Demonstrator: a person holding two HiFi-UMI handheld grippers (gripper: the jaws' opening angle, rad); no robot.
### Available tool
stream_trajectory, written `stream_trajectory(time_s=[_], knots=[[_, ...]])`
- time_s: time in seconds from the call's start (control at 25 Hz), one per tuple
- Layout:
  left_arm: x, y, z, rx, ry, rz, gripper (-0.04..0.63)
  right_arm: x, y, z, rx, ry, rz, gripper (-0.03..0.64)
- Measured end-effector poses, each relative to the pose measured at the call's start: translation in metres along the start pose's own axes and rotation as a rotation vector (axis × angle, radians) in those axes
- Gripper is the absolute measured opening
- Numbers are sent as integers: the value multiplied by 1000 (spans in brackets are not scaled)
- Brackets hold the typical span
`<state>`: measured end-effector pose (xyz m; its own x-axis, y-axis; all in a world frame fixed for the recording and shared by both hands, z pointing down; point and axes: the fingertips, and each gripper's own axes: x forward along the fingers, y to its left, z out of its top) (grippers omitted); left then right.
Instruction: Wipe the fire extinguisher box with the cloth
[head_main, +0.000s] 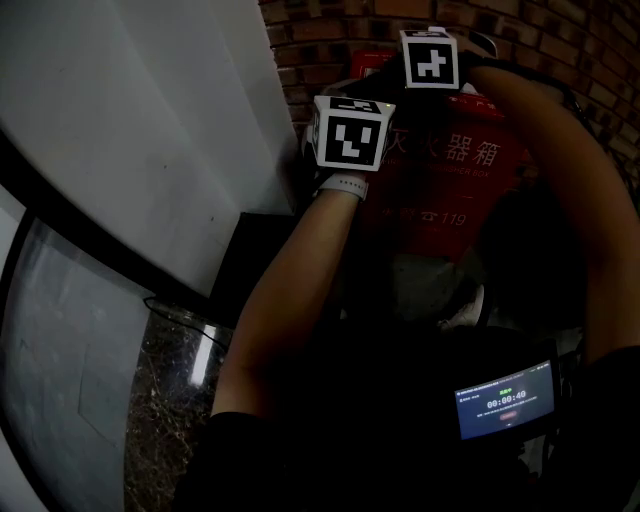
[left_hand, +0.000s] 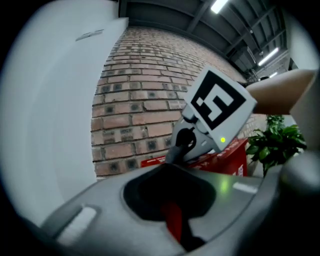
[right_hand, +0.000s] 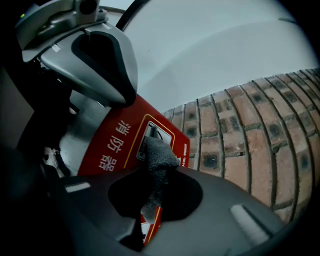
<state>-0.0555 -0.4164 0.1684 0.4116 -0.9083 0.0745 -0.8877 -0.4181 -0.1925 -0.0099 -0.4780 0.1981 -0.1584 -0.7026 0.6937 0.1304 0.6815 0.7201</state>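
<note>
Fire extinguisher box (head_main: 440, 190), red with white characters, stands at the floor's (head_main: 165, 420) far edge against the brick wall (head_main: 560, 40), just beside the corner with the white wall (head_main: 150, 120); its base is hidden by the arms. The right gripper (right_hand: 152, 192) has its jaws clamped on a grey cloth (right_hand: 157, 160), whose bunched end sits at the box's small window panel. The left gripper (left_hand: 172, 215) hangs near the box's upper left. A red strip shows between its jaws, and I cannot tell whether they grip it or stand apart.

The pinch on the cloth looks narrow, so a hard stroke could drag it free, and bare jaws would then scrape the paint. The two grippers are close and could knock together on a wide sweep.

The printed front faces out from the bricks toward the person. The top edge runs along the wall, but the arms hide too much to tell the long axis.
</note>
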Motion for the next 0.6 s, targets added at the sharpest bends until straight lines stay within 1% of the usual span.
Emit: stream_trajectory(time_s=[0.16, 0.36, 0.6], knots=[[-8, 0, -4, 0, 13, 7, 2, -13, 14, -4, 13, 28, 25, 21], [-15, -15, -5, -35, -10, -37, 2, -30, 37, 8, 9, -11, 77, 21], [-21, -24, -6, -36, -7, -36, 2, -48, 57, 13, 13, -33, 112, 21]])
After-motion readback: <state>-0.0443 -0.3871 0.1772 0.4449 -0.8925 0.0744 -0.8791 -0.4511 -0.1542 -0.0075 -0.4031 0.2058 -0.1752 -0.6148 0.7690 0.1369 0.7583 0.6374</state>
